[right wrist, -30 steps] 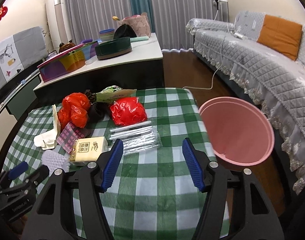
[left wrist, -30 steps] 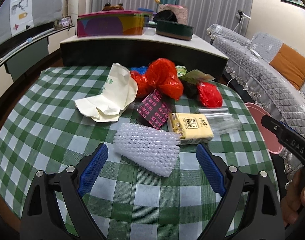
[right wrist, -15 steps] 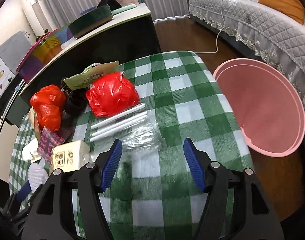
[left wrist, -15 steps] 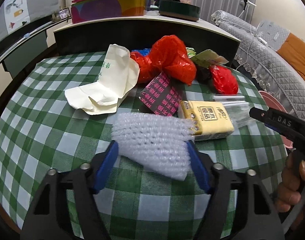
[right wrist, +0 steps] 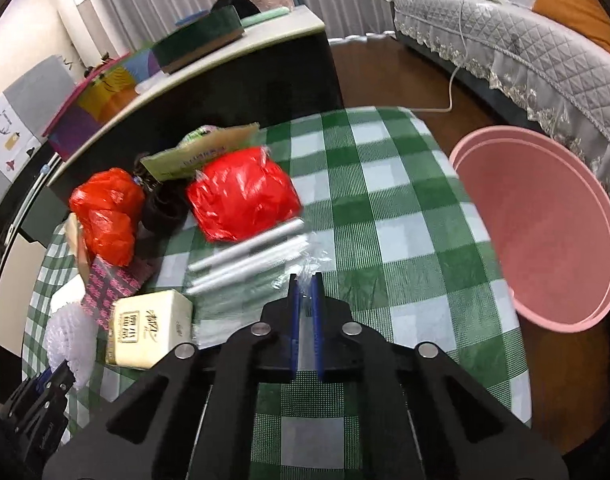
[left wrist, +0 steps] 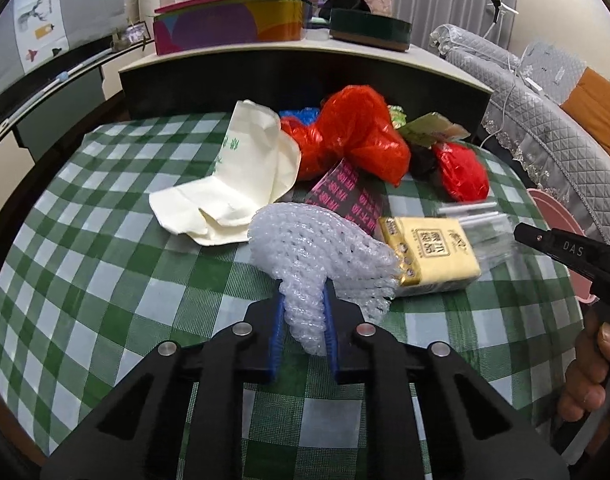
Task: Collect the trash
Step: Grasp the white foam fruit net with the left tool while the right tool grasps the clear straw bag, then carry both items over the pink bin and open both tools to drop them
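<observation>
My left gripper [left wrist: 303, 300] is shut on a white foam fruit net [left wrist: 321, 248], squeezing its near end above the green checked table [left wrist: 105, 280]. My right gripper [right wrist: 305, 280] is shut on the edge of a clear plastic bag holding white straws [right wrist: 249, 268]. The net also shows at the left in the right wrist view [right wrist: 69, 340]. A yellow tissue pack [left wrist: 429, 254] lies beside the net. Red plastic bags [left wrist: 357, 136] [right wrist: 241, 196], a pink-patterned wrapper [left wrist: 341, 196] and a cream paper bag [left wrist: 241, 192] lie further back.
A pink bin [right wrist: 545, 228] stands on the floor off the table's right edge. A dark sideboard [left wrist: 297, 76] with boxes is behind the table. A grey quilted sofa [right wrist: 505, 52] is at the right.
Both grippers moved forward and shut: the left closed on the foam net and crushed its end, the right closed on the clear straw bag.
</observation>
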